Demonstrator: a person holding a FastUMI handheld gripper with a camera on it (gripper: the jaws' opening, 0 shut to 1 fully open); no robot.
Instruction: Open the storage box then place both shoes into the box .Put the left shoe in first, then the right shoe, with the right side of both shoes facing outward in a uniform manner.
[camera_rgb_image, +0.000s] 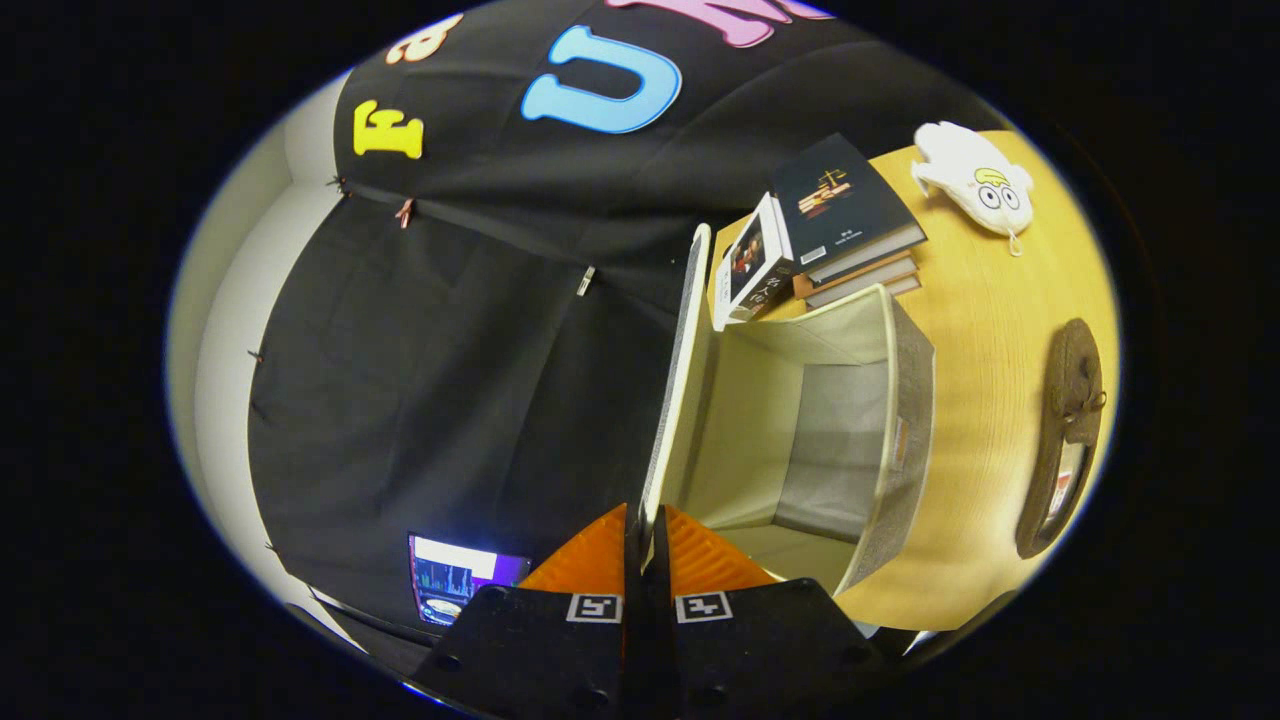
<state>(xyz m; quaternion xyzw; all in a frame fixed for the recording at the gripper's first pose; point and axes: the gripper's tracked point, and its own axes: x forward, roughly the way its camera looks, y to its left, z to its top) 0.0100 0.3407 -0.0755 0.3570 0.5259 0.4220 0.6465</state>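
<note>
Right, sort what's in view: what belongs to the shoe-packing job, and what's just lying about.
For the job:
- storage box, open, nothing visible inside
- its lid, raised, pinched between the tongs
- brown shoe on the table beyond the box

Lying about:
- stacked books
- white plush toy
- lit screen

Even, fairly bright indoor light falls on the wooden table (985, 330); the black cloth stays dark. Focus is sharp centrally. Strong fisheye curvature bends edges toward 3 and 9 o'clock. A lit screen (455, 578) glows at 7 o'clock.
</note>
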